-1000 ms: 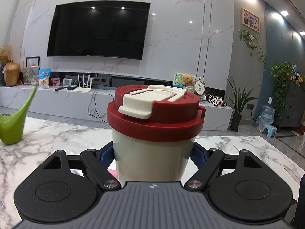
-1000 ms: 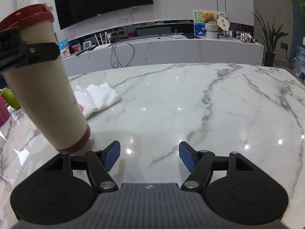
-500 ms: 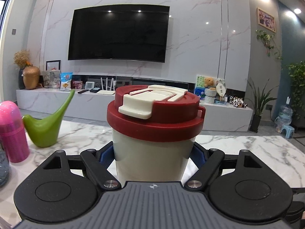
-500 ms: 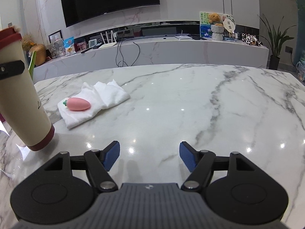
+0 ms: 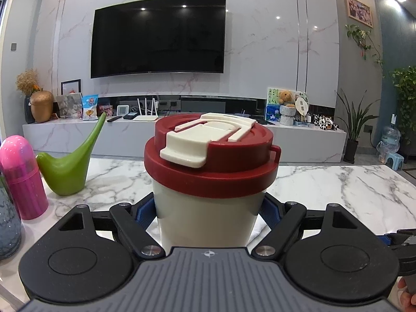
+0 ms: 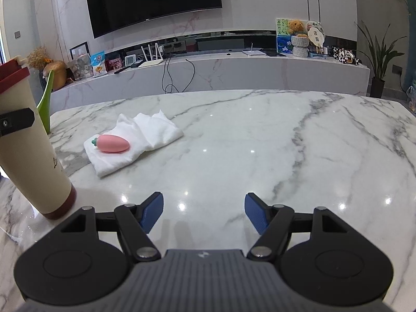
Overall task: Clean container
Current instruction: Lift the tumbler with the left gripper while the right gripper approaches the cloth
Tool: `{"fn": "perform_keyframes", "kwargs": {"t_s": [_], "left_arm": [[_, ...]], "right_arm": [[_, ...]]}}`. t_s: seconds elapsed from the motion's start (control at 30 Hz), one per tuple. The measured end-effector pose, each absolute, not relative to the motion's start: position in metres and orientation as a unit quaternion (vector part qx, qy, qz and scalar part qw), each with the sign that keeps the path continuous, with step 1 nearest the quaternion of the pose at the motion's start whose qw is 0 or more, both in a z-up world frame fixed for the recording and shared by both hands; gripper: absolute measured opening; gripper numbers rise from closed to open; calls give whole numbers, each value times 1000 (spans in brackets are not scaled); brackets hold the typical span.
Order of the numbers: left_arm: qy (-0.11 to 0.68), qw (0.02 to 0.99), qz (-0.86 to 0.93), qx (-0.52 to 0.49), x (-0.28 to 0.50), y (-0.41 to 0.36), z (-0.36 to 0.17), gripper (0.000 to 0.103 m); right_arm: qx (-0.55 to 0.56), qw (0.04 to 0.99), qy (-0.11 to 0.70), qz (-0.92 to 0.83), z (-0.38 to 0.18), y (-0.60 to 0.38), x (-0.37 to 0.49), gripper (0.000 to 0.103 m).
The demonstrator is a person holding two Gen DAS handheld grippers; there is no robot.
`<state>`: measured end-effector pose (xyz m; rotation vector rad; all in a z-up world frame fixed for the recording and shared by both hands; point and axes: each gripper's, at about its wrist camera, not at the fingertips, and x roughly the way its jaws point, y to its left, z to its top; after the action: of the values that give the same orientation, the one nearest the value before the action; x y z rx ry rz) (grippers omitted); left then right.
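A cream tumbler (image 5: pixel 205 215) with a dark red lid (image 5: pixel 210 163) and a cream flip tab fills the middle of the left wrist view. My left gripper (image 5: pixel 208 212) is shut on its body. In the right wrist view the same tumbler (image 6: pixel 31 161) stands upright on the marble table at the far left, with a left finger (image 6: pixel 15 123) across it. My right gripper (image 6: pixel 204 212) is open and empty above the table. A folded white cloth (image 6: pixel 137 140) lies ahead of it with a pink carrot-shaped object (image 6: pixel 113 143) on top.
A green watering can (image 5: pixel 69 166), a pink bottle (image 5: pixel 22 176) and a grey glass vessel (image 5: pixel 7 223) stand at the left of the marble table (image 6: pixel 260 143). A TV console lies beyond the table's far edge.
The tumbler in my left gripper has moved left and come down to stand on the table, uncovering the pink object on the cloth. My right gripper has stayed open.
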<state>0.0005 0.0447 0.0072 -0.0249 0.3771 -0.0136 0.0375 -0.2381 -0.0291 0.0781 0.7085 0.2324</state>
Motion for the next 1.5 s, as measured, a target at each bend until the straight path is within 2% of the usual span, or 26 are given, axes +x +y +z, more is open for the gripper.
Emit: {"fn": "perform_keyframes", "kwargs": {"t_s": [0.6,1.03,1.5], "left_arm": [[191,981,-11,-28,3,61,6,80],[196,981,3,-3,5,54,0,81],[254,966,13,-52,0,64,-4,82]], "right_arm": [[38,932,342,117,-27,-235,36,73],[43,934,336,116,-23,-238,35,73],[45,934,335,117,-20,-240,35,75]]}}
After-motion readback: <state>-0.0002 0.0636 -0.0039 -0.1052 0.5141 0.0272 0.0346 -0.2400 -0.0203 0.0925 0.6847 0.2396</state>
